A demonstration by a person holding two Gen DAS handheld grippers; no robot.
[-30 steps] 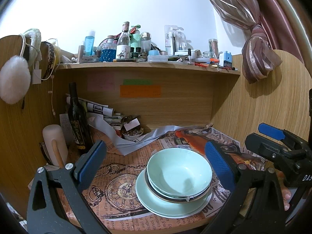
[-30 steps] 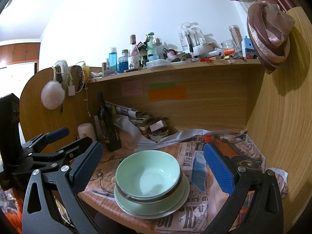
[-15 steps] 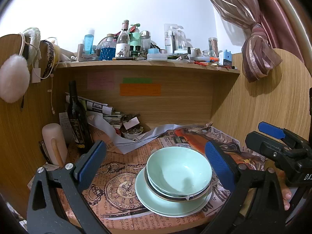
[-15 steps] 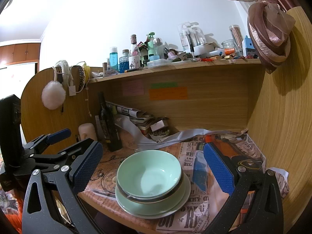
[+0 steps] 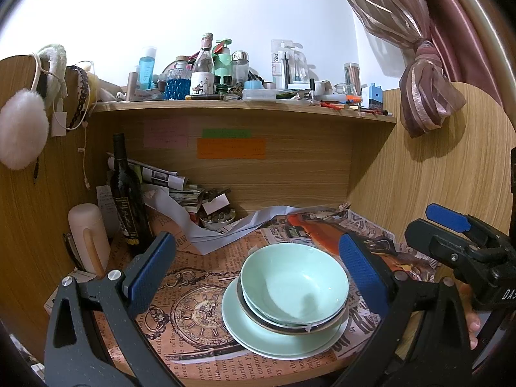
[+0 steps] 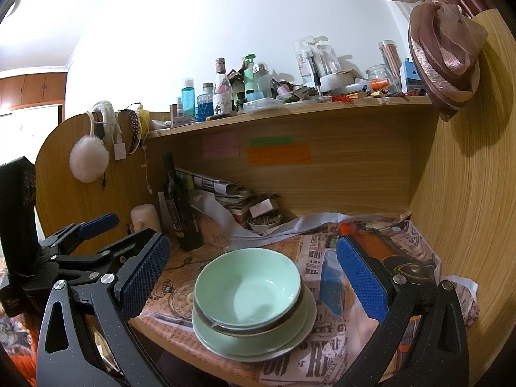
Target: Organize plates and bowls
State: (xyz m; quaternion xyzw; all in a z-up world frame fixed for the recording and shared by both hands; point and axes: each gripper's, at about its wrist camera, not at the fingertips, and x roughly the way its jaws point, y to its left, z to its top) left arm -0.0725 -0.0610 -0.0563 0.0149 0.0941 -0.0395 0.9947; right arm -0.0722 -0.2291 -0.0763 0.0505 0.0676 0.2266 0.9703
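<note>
Left gripper (image 5: 256,266) jaws wide apart, empty. Right gripper (image 6: 253,269) same, holding nothing. Both hover short of pale green bowl (image 5: 295,285), topmost on nested stack over plate (image 5: 258,333), near front edge of newspaper-covered desk (image 5: 193,316). Over last second almost nothing shifts: stack untouched, grippers barely drift. Judgement: stacking looks done, or pause before next grasp.

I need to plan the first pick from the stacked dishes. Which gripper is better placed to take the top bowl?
Probably the right. In its own view the top bowl sits nearly centred between the open right gripper fingers; the left gripper, also open, has the bowl off toward its right finger.
</note>
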